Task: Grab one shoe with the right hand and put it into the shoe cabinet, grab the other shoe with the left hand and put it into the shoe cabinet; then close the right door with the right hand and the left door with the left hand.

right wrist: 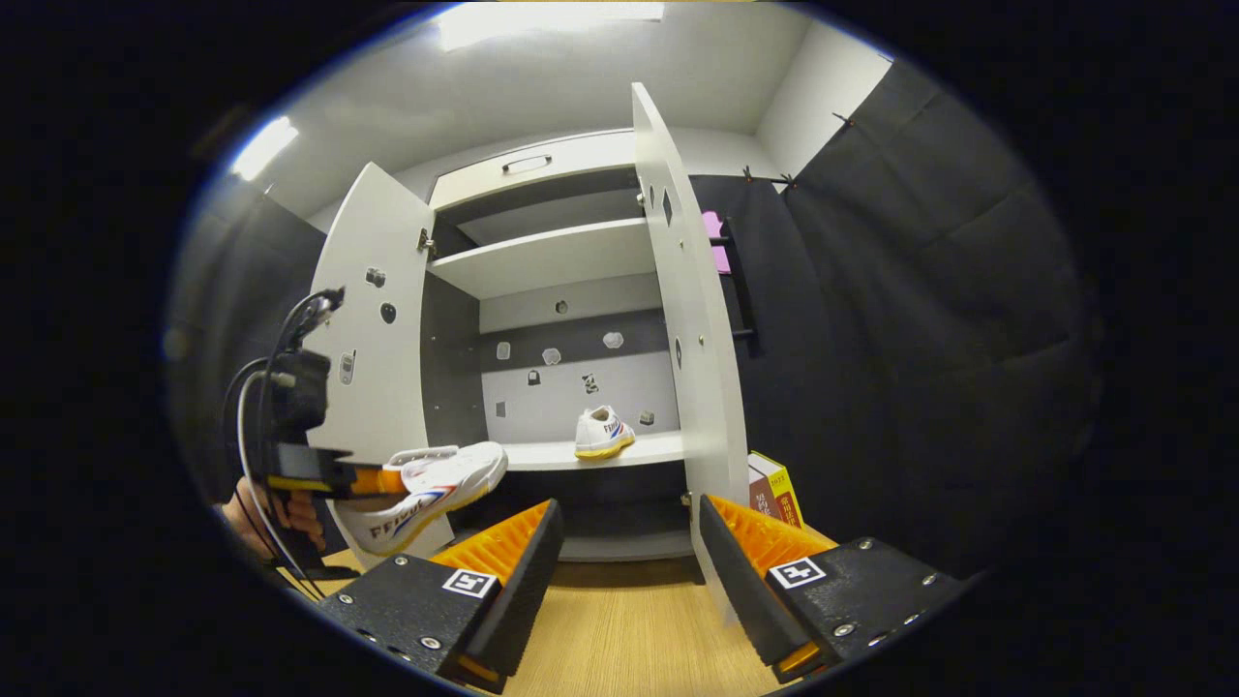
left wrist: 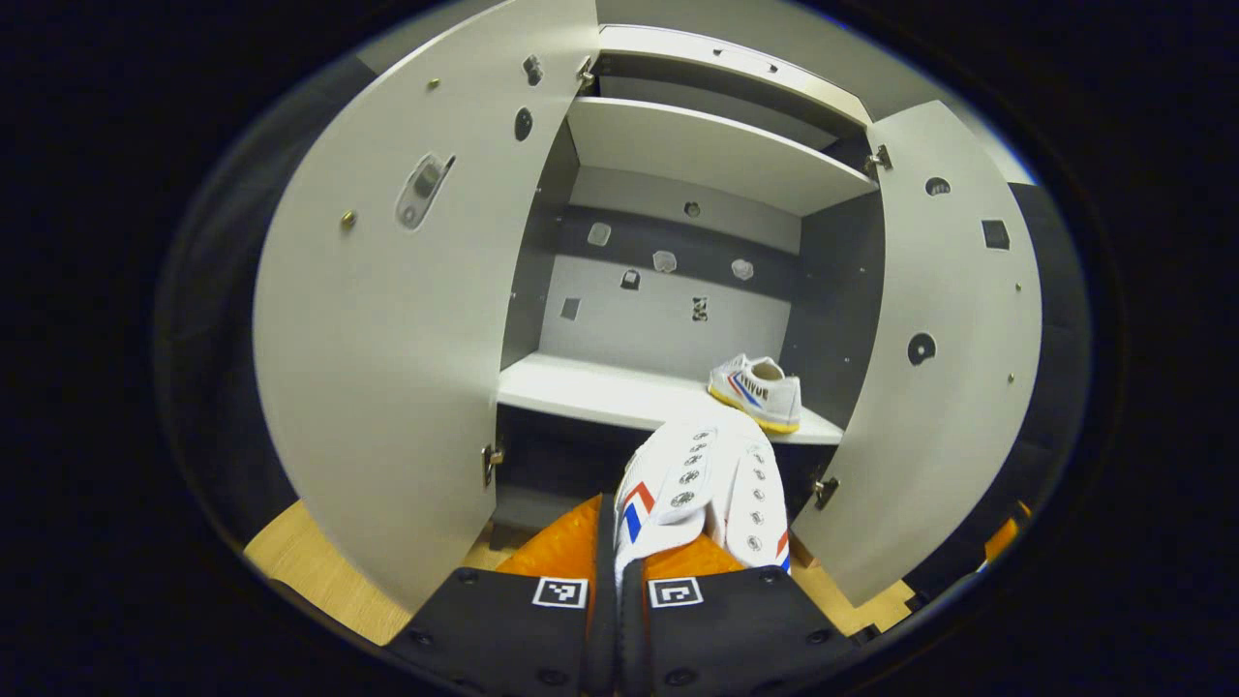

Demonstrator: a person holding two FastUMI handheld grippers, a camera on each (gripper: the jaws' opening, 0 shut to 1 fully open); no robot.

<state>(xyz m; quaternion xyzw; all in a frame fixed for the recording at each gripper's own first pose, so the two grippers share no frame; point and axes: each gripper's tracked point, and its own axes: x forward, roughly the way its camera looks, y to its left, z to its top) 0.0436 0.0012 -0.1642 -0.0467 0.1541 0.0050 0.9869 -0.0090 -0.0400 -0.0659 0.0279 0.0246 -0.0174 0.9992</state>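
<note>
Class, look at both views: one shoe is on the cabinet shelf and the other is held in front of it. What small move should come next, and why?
Probably carry the held shoe forward and a little up onto the shelf, left of the shoe already there. The left tool grips it just short of the shelf edge, both doors stand open, and the right tool is open and holds nothing.

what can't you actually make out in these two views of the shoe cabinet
- Held shoe: in the left gripper view its heel end is hidden between the closed jaws of the left gripper.
- Cabinet below the shelf: dark in both views, contents unreadable.
- Book: in the right gripper view the right door covers most of it.
- Small fittings on the back panel: too small to identify.
- Hand holding the left gripper: mostly hidden behind the tool and cables.
</note>
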